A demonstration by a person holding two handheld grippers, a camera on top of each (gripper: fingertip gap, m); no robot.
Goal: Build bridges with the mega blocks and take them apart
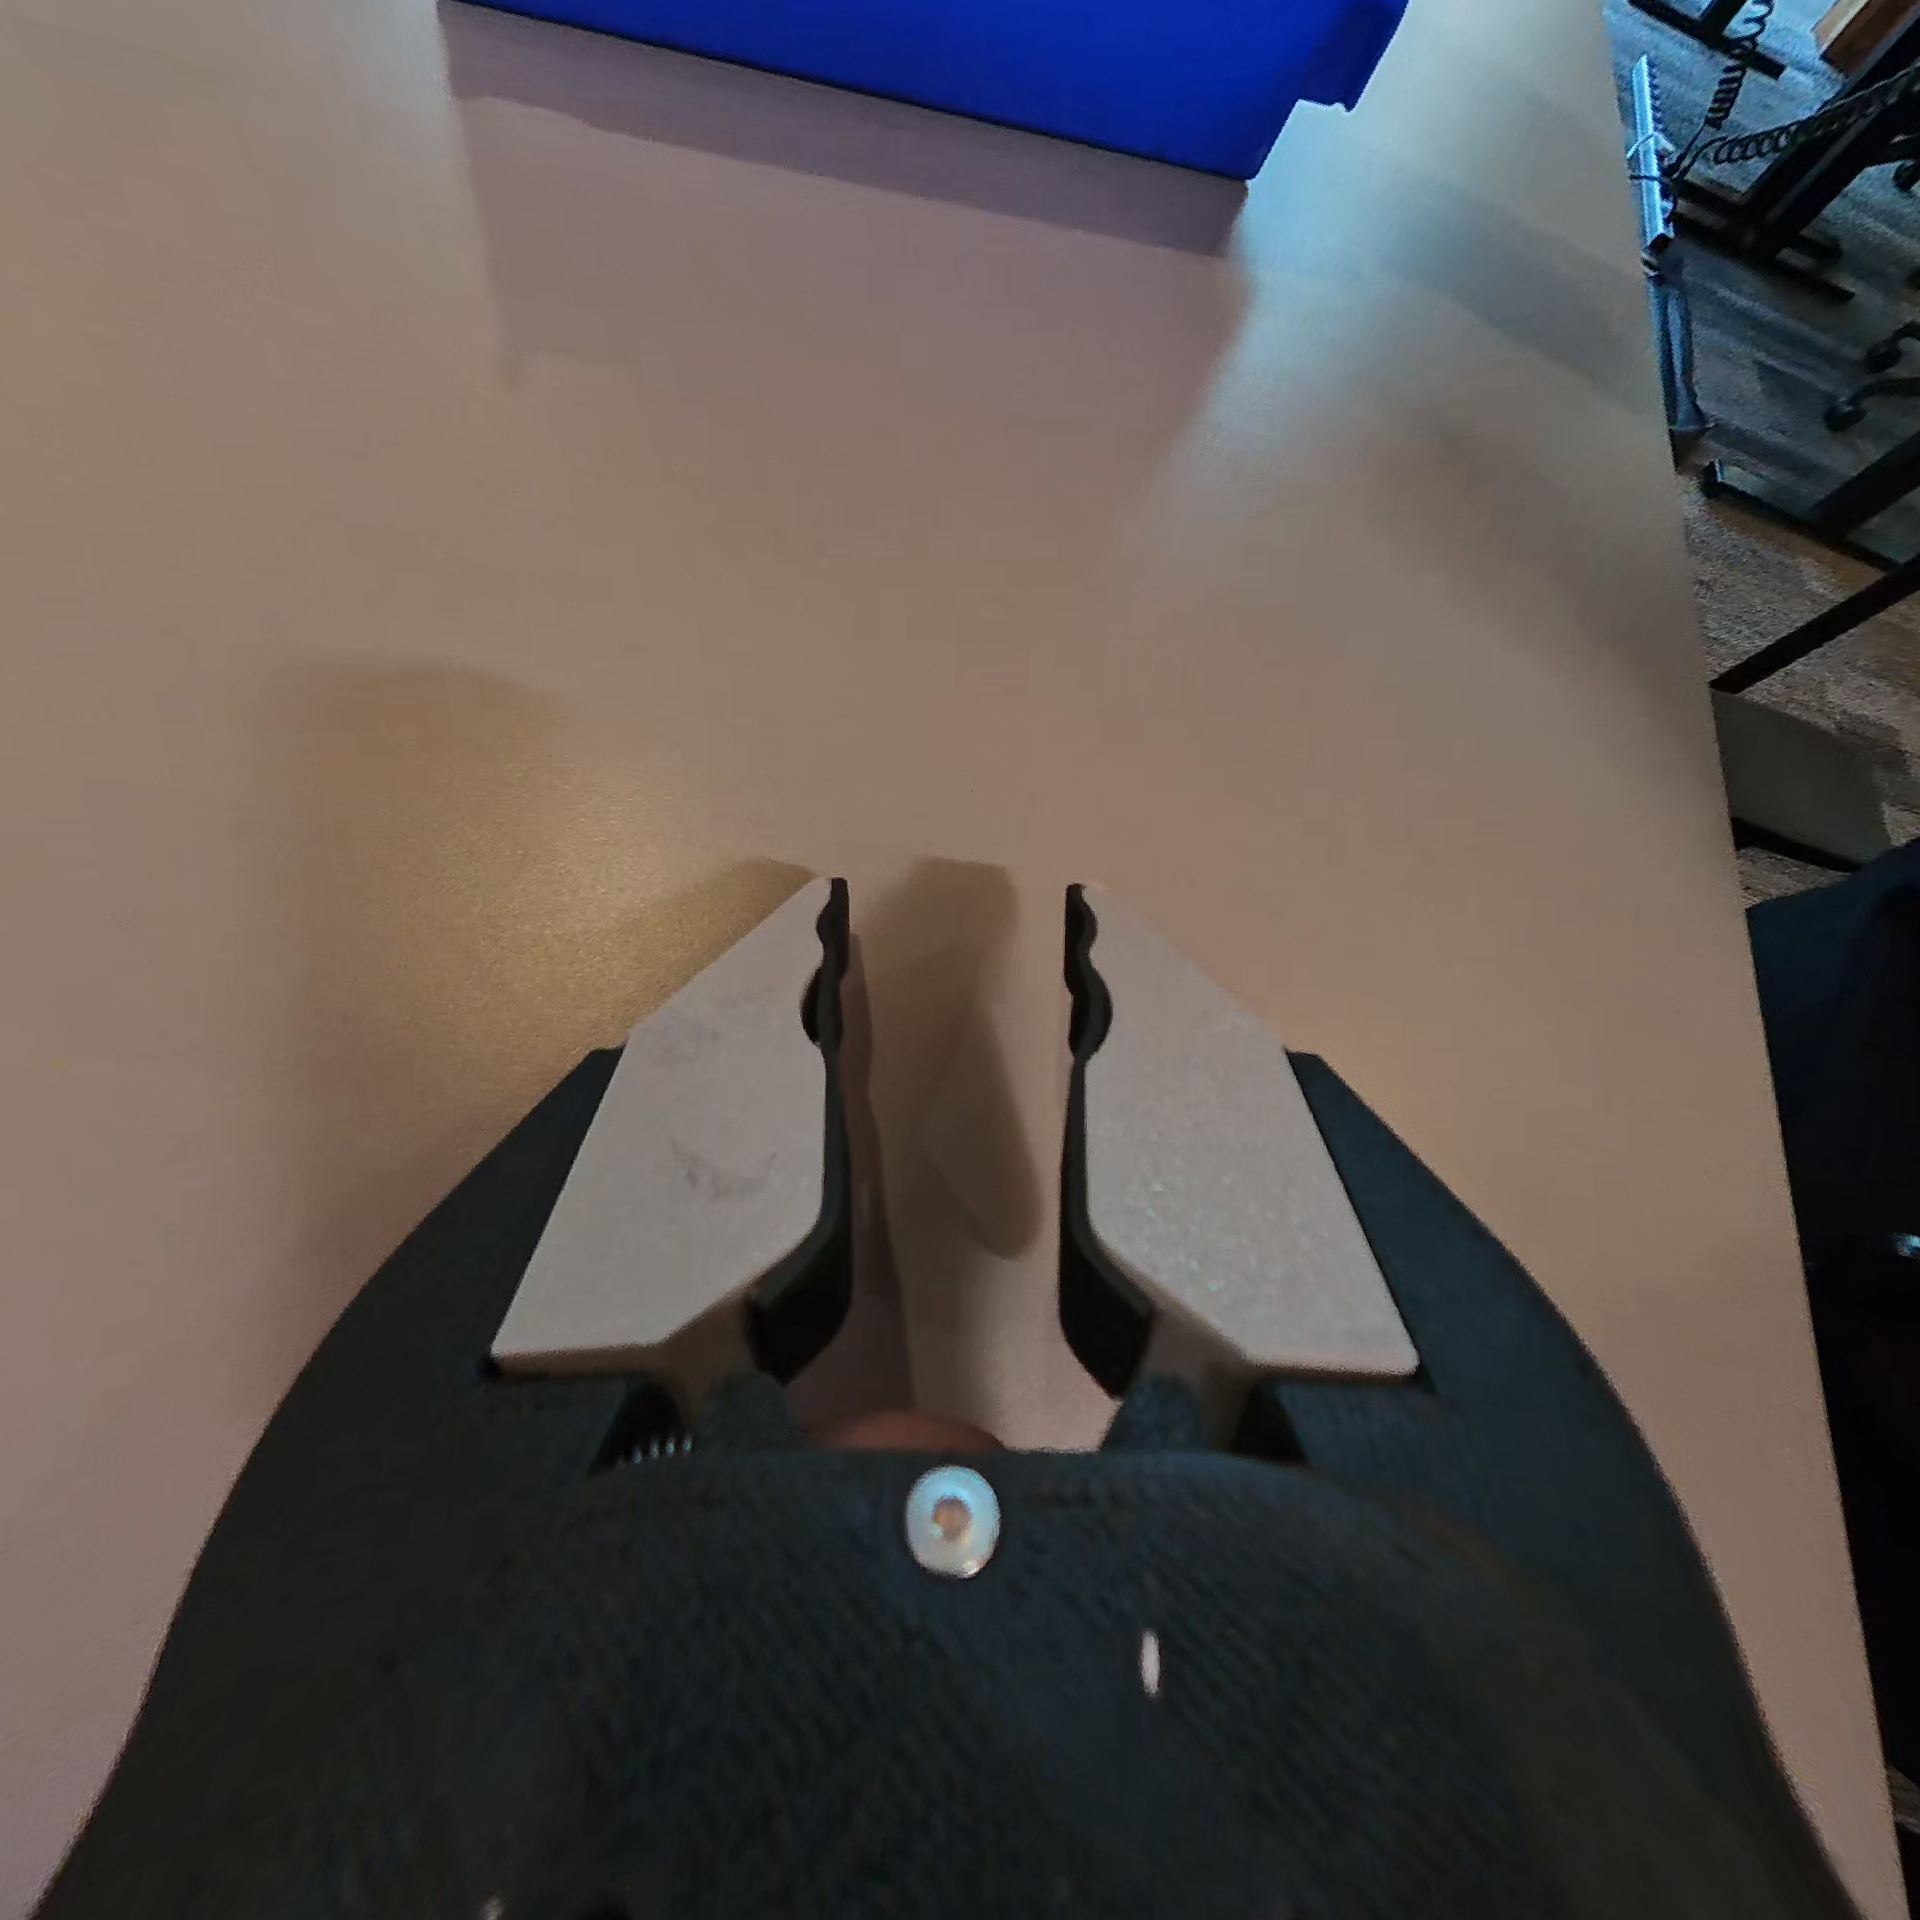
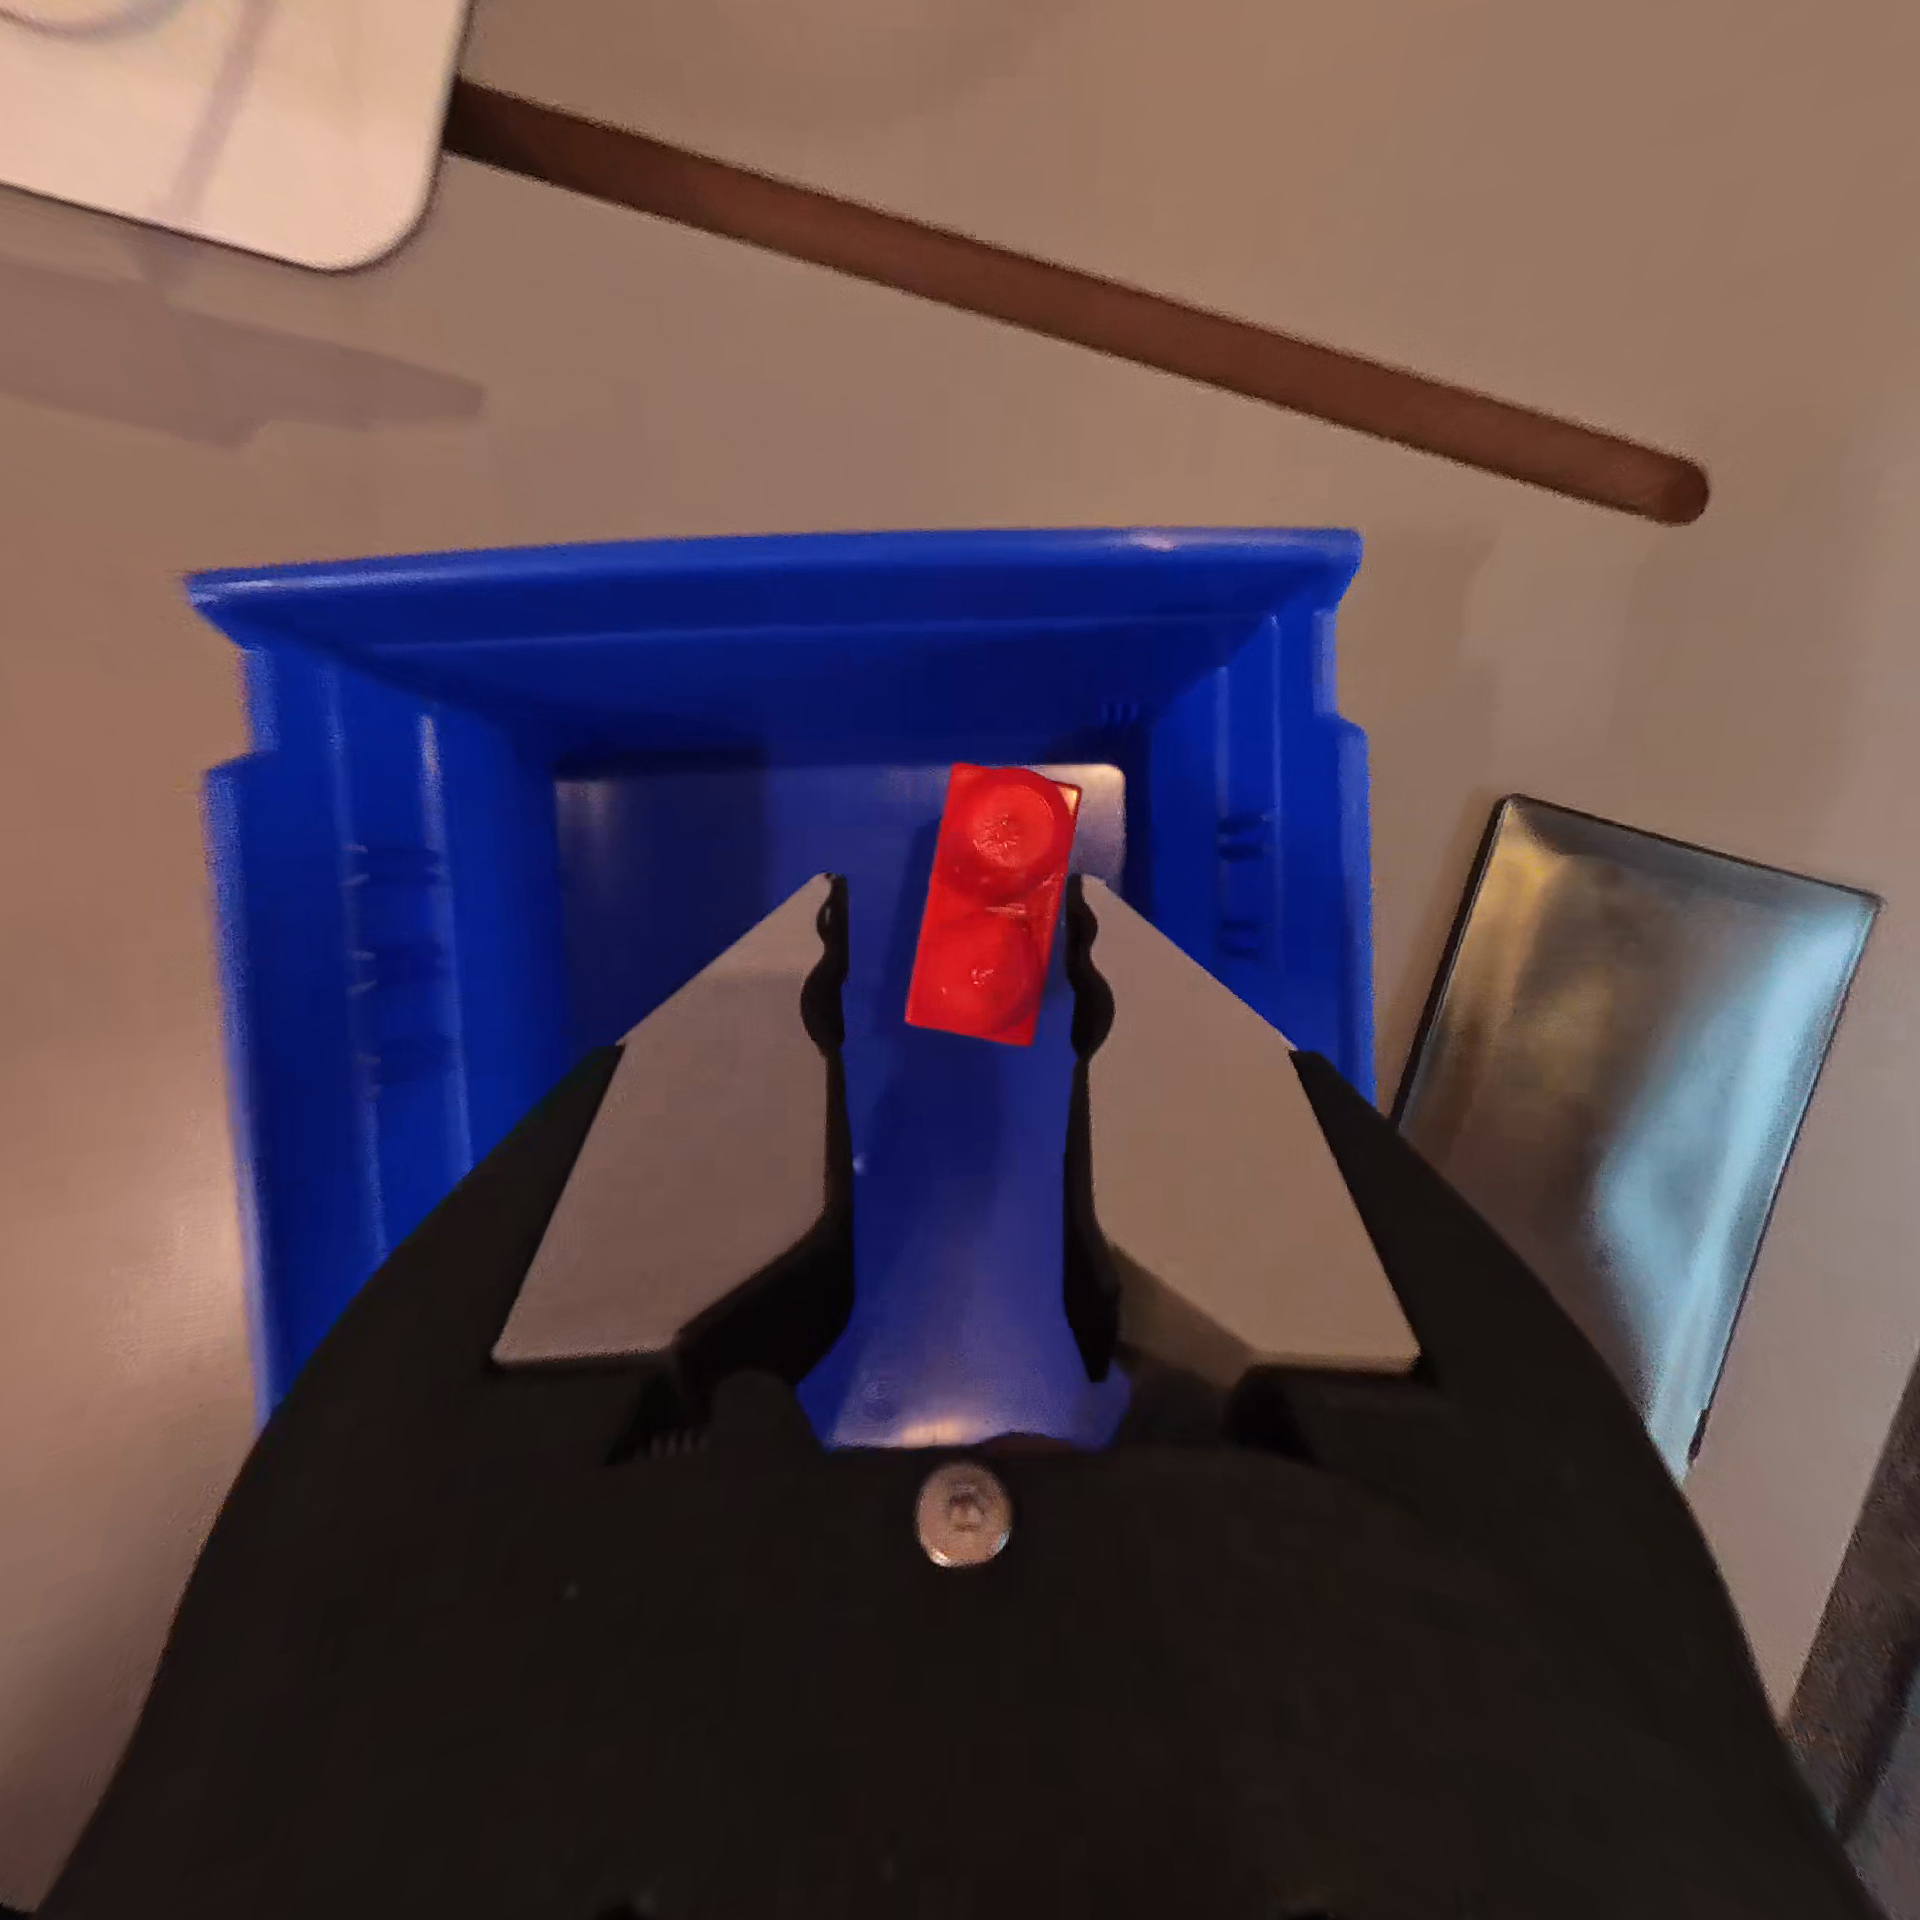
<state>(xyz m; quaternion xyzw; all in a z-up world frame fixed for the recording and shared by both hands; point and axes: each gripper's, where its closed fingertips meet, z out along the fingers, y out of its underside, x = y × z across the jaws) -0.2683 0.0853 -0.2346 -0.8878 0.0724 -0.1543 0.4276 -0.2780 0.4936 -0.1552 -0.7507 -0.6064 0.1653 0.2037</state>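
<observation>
Inside blue bin (image 2: 343, 935): red block (image 2: 987, 904), near end hidden | right gripper (image 2: 954, 883) jaws spread; left gripper (image 1: 954, 888) jaws spread

Blue bin (image 1: 935, 62) cut off at top edge

The light brown table (image 2: 935, 416) holds a blue bin (image 2: 727, 613), a shiny metal tray (image 2: 1621, 1091) beside it, maybe touching.
</observation>
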